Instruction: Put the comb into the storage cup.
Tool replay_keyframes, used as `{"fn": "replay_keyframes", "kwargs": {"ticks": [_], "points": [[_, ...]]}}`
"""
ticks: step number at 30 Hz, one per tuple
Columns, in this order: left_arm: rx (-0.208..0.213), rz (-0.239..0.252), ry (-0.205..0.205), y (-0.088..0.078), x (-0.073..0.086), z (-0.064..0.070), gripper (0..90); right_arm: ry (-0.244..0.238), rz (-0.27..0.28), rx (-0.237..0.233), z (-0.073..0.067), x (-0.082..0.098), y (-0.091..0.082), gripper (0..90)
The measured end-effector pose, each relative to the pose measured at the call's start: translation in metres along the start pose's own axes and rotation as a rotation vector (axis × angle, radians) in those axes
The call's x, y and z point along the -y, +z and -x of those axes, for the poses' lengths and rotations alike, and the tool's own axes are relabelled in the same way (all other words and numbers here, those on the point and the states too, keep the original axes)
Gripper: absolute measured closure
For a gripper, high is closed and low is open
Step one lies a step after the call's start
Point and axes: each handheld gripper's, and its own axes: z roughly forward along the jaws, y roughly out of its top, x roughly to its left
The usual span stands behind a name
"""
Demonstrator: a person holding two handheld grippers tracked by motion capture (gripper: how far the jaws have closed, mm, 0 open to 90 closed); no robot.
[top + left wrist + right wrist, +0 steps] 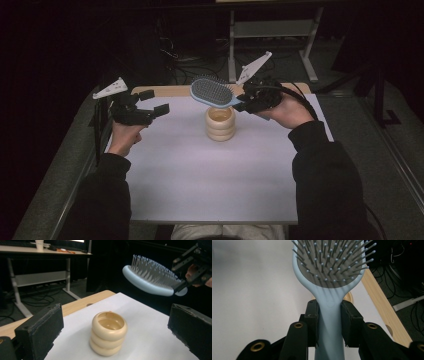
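Overhead, right gripper [248,102] clamps the hairbrush [212,92] over the ringed cup [220,123]; left gripper [150,104] gapes empty.

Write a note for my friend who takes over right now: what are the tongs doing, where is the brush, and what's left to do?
Right tongs: shut on the handle of the blue hairbrush, bristles up, held in the air above the beige ringed cup.
Left tongs: open, holding nothing, raised at the left side of the white mat, apart from the cup.
Cup: upright near the middle back of the mat, nothing visible inside it.
Done: the brush is picked up and brought over the cup.
Left: probably lower or place the brush at the cup; the brush does not touch it yet. The left tongs could steady the cup if needed.
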Motion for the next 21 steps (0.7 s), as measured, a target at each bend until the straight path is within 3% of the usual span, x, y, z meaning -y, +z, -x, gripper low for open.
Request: {"fn": "replay_keyframes", "kwargs": {"ticks": [3,8,13,18,21], "points": [[0.015,0.001,-0.013,0.009,-0.001,0.001,0.0,-0.007,-0.003,-0.004,-0.002,-0.004,0.004,68.3],[0.017,-0.030,0.007,0.021,-0.005,0.004,0.0,-0.008,0.011,-0.006,-0.002,-0.010,0.009,68.3],[0.032,-0.022,0.001,0.030,-0.009,0.008,0.0,-0.023,0.008,-0.018,-0.005,-0.016,0.017,68.4],[0.050,-0.003,-0.067,0.035,-0.008,0.007,0.0,-0.037,-0.001,-0.018,-0.010,-0.020,0.024,68.4],[0.059,-0.005,-0.085,0.038,-0.007,0.006,0.1,-0.040,0.001,-0.014,-0.011,-0.021,0.027,68.4]]}}
